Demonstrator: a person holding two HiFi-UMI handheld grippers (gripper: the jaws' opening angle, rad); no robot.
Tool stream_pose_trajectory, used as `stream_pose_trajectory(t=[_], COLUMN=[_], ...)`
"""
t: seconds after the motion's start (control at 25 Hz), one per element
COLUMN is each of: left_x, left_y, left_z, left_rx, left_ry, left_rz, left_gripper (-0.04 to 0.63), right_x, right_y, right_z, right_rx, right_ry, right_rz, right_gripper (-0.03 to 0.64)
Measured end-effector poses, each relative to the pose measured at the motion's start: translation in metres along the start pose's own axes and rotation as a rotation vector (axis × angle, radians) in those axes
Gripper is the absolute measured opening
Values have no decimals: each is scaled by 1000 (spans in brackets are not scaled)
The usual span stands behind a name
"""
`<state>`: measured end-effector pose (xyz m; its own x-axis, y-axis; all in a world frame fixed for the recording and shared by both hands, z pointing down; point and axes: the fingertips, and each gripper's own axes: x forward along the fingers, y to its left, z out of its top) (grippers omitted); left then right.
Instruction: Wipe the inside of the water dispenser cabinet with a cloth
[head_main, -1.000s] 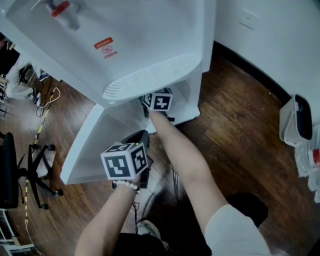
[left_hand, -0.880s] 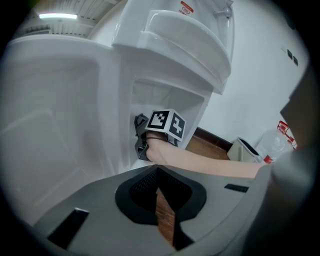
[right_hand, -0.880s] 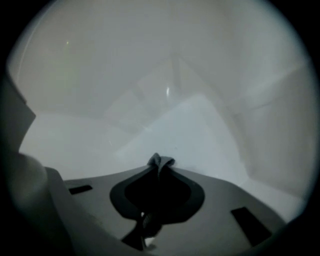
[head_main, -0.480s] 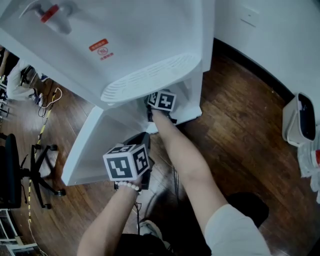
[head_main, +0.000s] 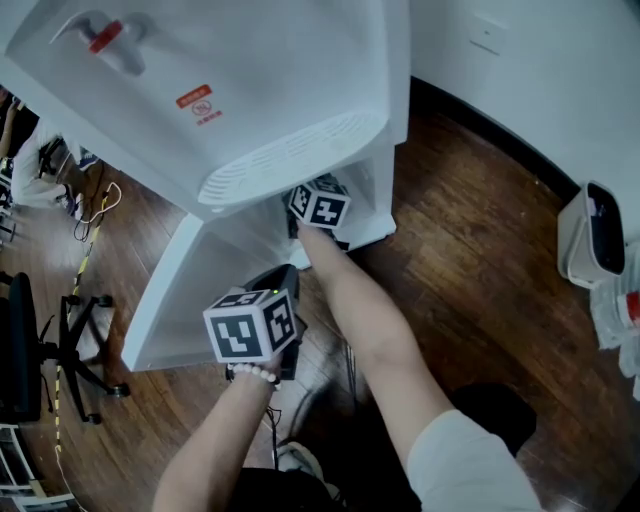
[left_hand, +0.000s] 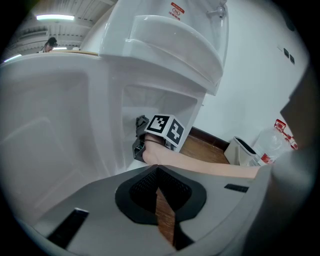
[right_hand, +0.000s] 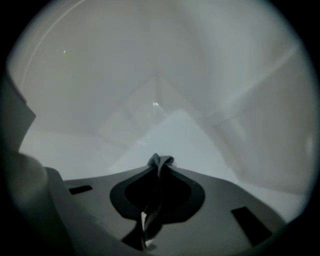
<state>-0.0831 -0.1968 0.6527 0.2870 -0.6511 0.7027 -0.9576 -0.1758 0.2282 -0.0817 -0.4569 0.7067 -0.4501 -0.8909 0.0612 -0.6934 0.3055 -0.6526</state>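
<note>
Cloth (right_hand: 160, 161), a dark pinched fold, sits clamped in the right claw (right_hand: 158, 169). That claw reaches into the water dispenser cabinet (head_main: 372, 195) at 12 o'clock in the head view, so the fabric can meet the white inner walls. At 7 o'clock from it, the left claw (left_hand: 159, 176) hangs outside, jaws pressed together on nothing, beside the swung-open door (head_main: 185, 290), seemingly out of the wiping arm's way.
</note>
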Motion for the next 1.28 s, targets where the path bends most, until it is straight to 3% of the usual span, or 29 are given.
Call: stream_pose_trajectory(t=[0.36,1.04,1.16,1.28], left_x=[1,9,6,5], left_y=[-3,7,10,13], left_z=[0,-7,-6,-6], left_rx=[4,-13,-21,-26], left_ry=[-1,22,17,17], left_rz=[-6,-3,1,4], left_gripper=[-3,-3,-3,-3], right_x=[-4,1,0,0], right_y=[27,-68,-82,-82], right_z=[35,-35,-37,-31], right_rx=[-30,138,213,211], right_ry=[-92,128,128,113], right_rz=[63,-199,-221,-222], right_gripper=[38,38,38,38])
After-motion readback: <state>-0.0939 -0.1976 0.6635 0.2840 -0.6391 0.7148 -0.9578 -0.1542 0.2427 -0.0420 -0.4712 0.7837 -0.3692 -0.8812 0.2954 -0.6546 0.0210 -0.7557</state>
